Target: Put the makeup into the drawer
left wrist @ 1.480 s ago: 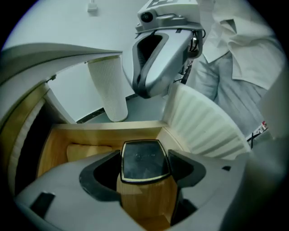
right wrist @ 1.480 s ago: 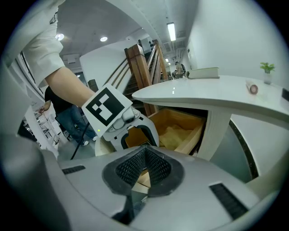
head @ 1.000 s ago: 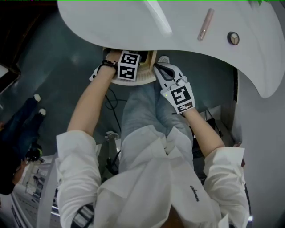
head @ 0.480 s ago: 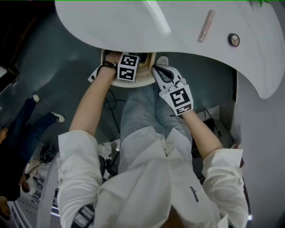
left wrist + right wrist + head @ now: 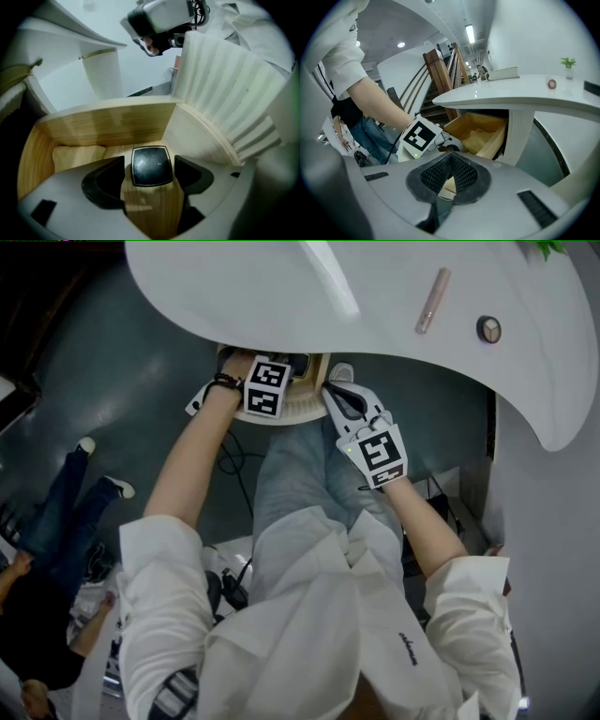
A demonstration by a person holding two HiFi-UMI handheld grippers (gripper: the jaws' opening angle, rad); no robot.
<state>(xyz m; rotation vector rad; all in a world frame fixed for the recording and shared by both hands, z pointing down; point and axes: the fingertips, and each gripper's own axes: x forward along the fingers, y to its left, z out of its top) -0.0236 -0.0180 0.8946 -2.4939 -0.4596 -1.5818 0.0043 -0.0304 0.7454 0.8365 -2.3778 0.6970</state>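
A black square compact lies on the wooden floor of the open drawer, which sticks out under the white table. My left gripper reaches into the drawer and stands open, one jaw on each side of the compact with a small gap either way. My right gripper hovers just right of the drawer, shut and empty. On the tabletop lie a pink tube and a small round compact.
The drawer front is white and ribbed. A small plant stands at the table's far end. The person's legs are under the drawer. Another person's legs are on the floor at left.
Both grippers stay about where they were. The other person's legs at the left have shifted on the floor.
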